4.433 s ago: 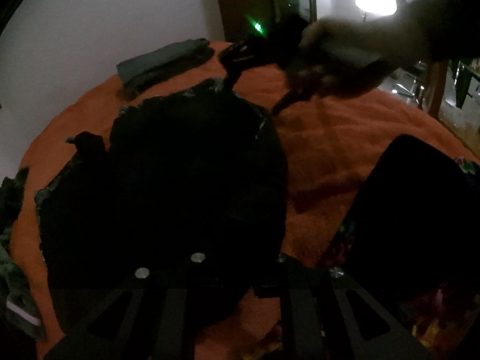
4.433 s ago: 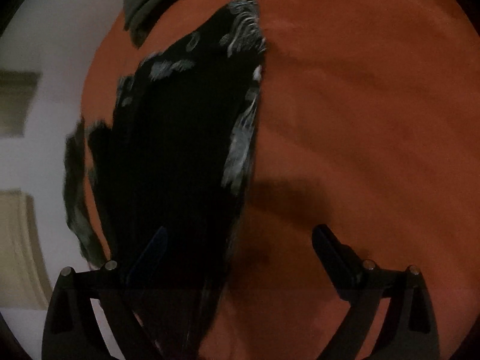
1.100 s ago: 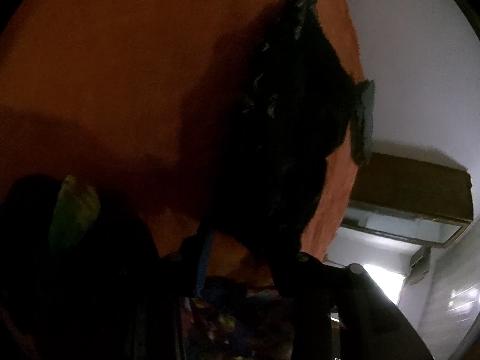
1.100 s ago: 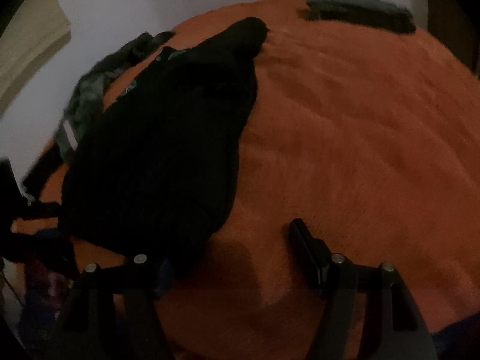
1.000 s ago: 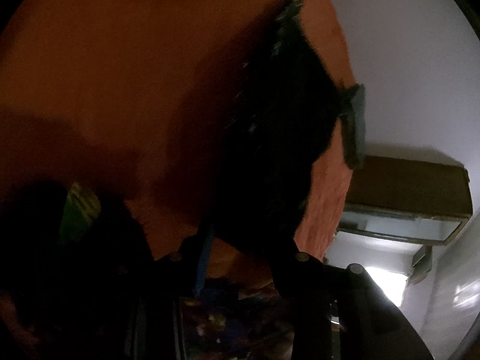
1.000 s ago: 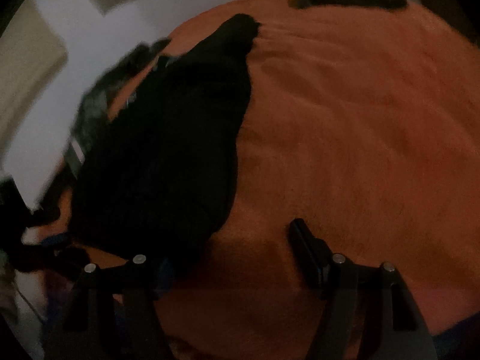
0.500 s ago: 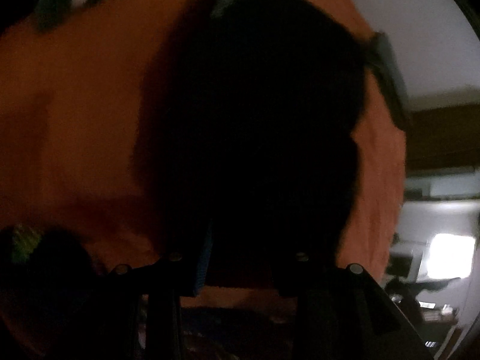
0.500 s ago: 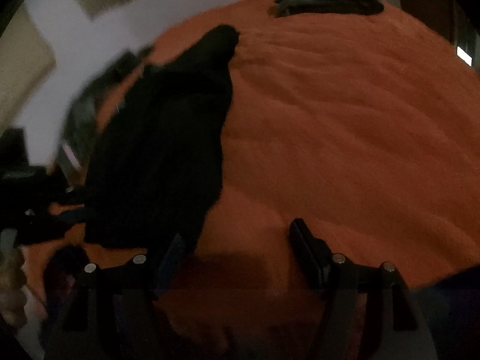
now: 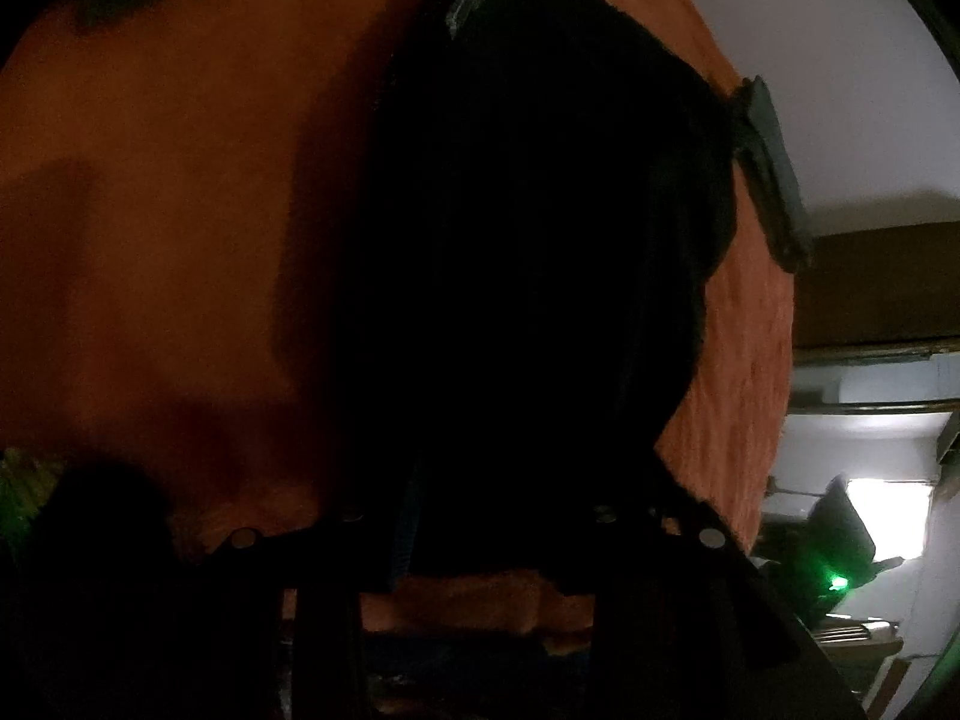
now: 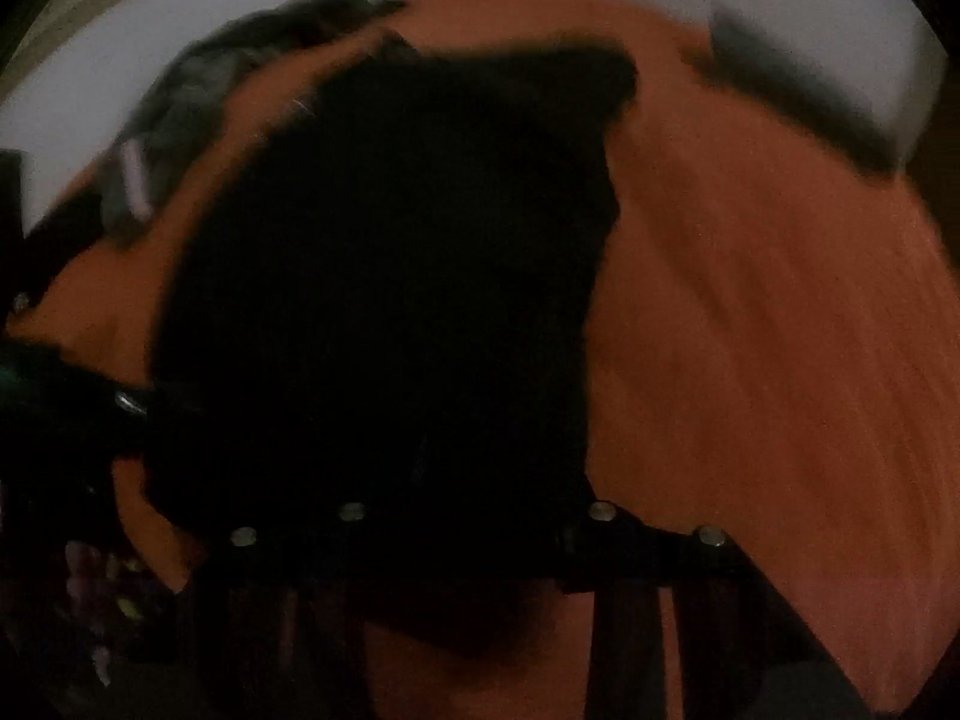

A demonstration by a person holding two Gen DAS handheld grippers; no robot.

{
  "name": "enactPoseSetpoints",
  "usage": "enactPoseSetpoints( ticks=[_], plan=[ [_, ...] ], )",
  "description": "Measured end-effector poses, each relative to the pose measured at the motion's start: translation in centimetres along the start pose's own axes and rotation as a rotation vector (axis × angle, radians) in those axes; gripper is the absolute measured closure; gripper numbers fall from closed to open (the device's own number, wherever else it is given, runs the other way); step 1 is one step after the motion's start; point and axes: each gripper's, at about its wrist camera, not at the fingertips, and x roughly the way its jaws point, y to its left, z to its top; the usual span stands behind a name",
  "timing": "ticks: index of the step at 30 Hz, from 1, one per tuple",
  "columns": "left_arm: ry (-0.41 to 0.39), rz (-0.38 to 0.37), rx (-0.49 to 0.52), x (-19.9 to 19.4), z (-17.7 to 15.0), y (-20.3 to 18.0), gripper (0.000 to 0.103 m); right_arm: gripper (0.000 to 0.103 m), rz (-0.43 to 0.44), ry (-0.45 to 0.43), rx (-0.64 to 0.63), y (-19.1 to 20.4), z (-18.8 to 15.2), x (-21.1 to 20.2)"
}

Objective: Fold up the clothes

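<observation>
A black garment [image 9: 528, 252] lies on the orange bedspread [image 9: 168, 192]. In the left wrist view it fills the middle and runs down between my left gripper's [image 9: 498, 516] fingers, which stand apart around its near edge. In the right wrist view the same garment [image 10: 396, 300] covers the space between my right gripper's [image 10: 474, 510] fingers; the fingertips are lost in the dark cloth. The left gripper [image 10: 66, 414] shows at the garment's left edge in the right wrist view.
A folded grey garment [image 9: 774, 180] lies at the bed's far edge, also in the right wrist view [image 10: 798, 102]. A grey-green garment [image 10: 198, 114] lies by the wall. Colourful printed cloth [image 10: 102, 588] sits at the near left. The orange bedspread [image 10: 780, 330] stretches to the right.
Both grippers have moved in on the black garment. It now fills the gap between the right fingers, where half a second ago only the left finger touched it.
</observation>
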Motion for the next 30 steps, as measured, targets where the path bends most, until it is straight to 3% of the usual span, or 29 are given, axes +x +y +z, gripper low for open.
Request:
enactPoseSetpoints(
  ticks=[5,9,11,14,16,18,19,20,22,25,27,30],
  plan=[
    [-0.02,0.04,-0.007,-0.5,-0.8,-1.0,0.067,0.071,-0.003,0.001,0.055,-0.3,-0.8,-1.2],
    [-0.009,-0.001,-0.07,-3.5,-0.2,-3.3,0.067,0.071,0.087,0.071,0.199,-2.8,1.4,-3.6],
    [-0.034,-0.044,-0.02,-6.4,0.7,-6.3,0.067,0.071,0.081,0.093,0.276,-4.5,3.2,-5.6],
    [-0.063,0.005,0.098,-9.8,2.2,-11.0,0.067,0.071,0.054,0.104,0.367,-6.3,6.4,-9.2],
    [-0.061,0.036,0.155,-11.6,3.8,-13.7,0.067,0.071,0.055,0.068,0.439,-7.2,9.0,-13.0],
    [-0.056,0.033,0.18,-12.7,6.0,-15.1,0.067,0.061,0.071,-0.009,0.463,-7.1,12.6,-16.5],
    [-0.07,0.054,0.186,-13.0,7.8,-15.6,0.067,0.031,0.079,-0.046,0.463,-6.9,14.3,-18.0],
    [-0.084,0.074,0.193,-13.2,9.5,-16.2,0.067,0.01,0.099,-0.085,0.459,-6.7,16.5,-19.1],
    [-0.14,0.137,0.174,-13.2,14.0,-16.6,0.067,0.008,0.133,-0.147,0.453,-6.3,20.1,-20.5],
    [-0.185,0.222,0.109,-10.9,22.3,-15.3,0.059,0.008,0.126,-0.184,0.411,-6.8,24.8,-18.5],
    [-0.186,0.263,0.115,-9.1,28.0,-15.1,0.059,0.008,0.124,-0.179,0.314,-7.8,27.8,-14.3],
    [-0.241,0.264,0.181,-6.6,36.0,-15.5,0.059,0.008,0.14,-0.149,0.191,-9.5,31.6,-7.8]
  ],
)
